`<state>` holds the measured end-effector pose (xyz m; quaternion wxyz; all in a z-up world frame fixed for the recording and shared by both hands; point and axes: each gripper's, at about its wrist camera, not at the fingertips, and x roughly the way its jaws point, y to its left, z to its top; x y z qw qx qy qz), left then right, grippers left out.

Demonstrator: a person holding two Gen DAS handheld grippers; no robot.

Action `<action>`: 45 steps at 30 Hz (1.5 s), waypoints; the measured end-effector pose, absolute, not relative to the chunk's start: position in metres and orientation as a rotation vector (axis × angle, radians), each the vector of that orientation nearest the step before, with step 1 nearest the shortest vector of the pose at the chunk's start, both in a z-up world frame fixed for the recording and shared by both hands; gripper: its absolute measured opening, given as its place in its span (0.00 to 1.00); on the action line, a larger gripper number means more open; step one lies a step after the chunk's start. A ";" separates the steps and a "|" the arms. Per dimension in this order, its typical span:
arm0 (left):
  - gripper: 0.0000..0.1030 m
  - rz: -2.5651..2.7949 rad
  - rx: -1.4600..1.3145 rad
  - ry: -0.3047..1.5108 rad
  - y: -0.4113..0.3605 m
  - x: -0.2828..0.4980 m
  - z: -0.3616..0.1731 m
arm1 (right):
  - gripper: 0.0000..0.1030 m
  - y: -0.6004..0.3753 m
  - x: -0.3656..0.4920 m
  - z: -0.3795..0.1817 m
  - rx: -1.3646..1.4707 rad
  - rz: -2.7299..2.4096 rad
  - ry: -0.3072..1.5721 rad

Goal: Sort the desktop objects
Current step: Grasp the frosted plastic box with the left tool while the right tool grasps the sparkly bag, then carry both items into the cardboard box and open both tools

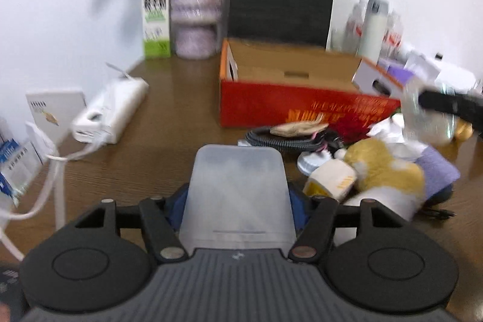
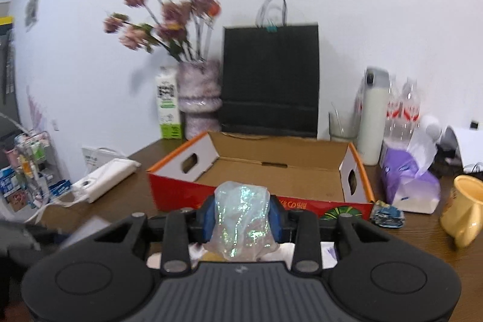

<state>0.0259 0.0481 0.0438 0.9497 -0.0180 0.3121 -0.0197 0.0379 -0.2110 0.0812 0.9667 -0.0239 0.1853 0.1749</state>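
My left gripper [image 1: 238, 198] is shut on a translucent white plastic case [image 1: 238, 186], held above the brown desk in front of a red cardboard box [image 1: 271, 107]. My right gripper [image 2: 241, 216] is shut on a shimmering clear plastic bag [image 2: 241, 213], held just before the same open, empty box [image 2: 271, 171]. In the left wrist view the right gripper's arm [image 1: 452, 104] and its bag show at the right. A pile lies beside the box: a yellow plush toy [image 1: 383, 165], a black cable [image 1: 271, 138], a small carton [image 1: 332, 180], crumpled paper.
A white power strip [image 1: 111, 110] with its cord lies at the left. A vase of flowers [image 2: 199, 98], a milk carton [image 2: 167, 107] and a black paper bag [image 2: 270, 80] stand at the back wall. Bottles [image 2: 374, 116], a purple tissue pack [image 2: 407, 180] and a yellow mug [image 2: 465, 210] are at the right.
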 end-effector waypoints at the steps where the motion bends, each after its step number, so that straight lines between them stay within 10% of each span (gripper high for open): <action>1: 0.64 -0.040 -0.044 0.629 0.048 0.016 0.047 | 0.34 -0.213 0.026 0.081 -0.054 0.361 0.376; 22: 0.64 -0.140 -0.076 0.574 0.013 -0.018 0.079 | 0.34 -0.227 -0.047 0.065 -0.026 0.422 0.453; 34: 0.64 -0.104 -0.120 0.641 0.027 0.204 0.128 | 0.34 -0.237 0.193 0.159 0.147 0.423 0.538; 45: 0.67 -0.094 0.034 0.867 -0.016 0.368 0.071 | 0.41 -0.190 0.426 0.077 0.187 0.302 0.952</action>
